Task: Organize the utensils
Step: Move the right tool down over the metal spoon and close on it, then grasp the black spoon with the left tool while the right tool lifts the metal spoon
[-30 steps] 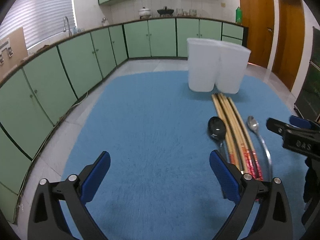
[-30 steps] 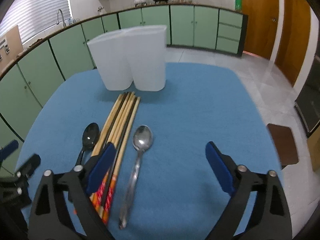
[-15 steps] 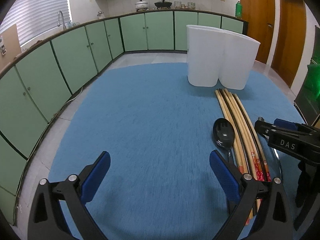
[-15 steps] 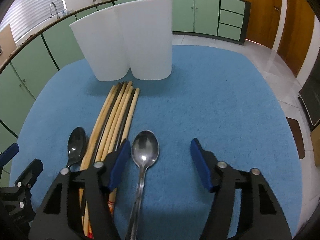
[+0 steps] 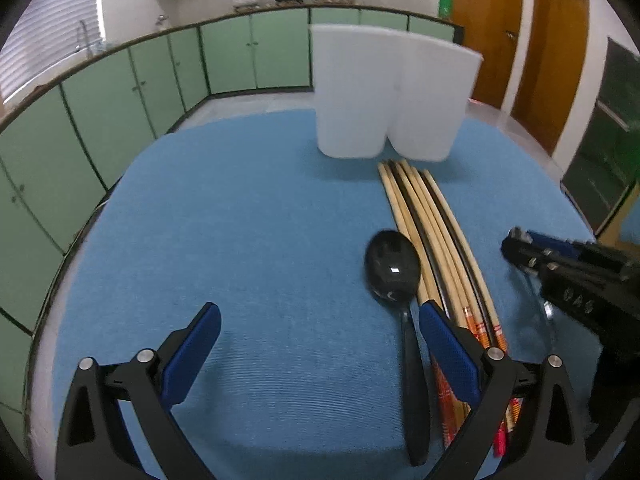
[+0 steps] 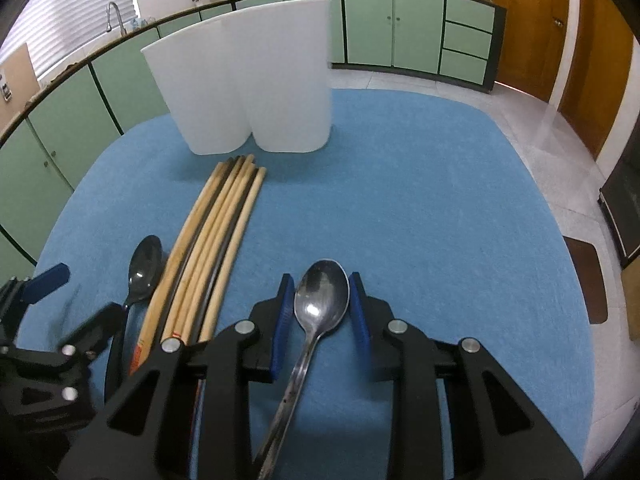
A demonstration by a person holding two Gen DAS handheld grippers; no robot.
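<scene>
Left wrist view: the left gripper (image 5: 316, 348) hangs spread wide above the blue mat (image 5: 248, 248), the black spoon (image 5: 394, 270) beside its right finger, touching the chopsticks (image 5: 432, 232) that point at the white holder (image 5: 390, 96).

Right wrist view: the right gripper (image 6: 320, 316) is closing around the steel spoon (image 6: 320, 300); the pads are not yet pressing it.

Dim, greenish indoor light, brightest from the blinds (image 5: 52, 40) at ten o'clock; fisheye bends edges into black corners, with slight motion blur.
</scene>
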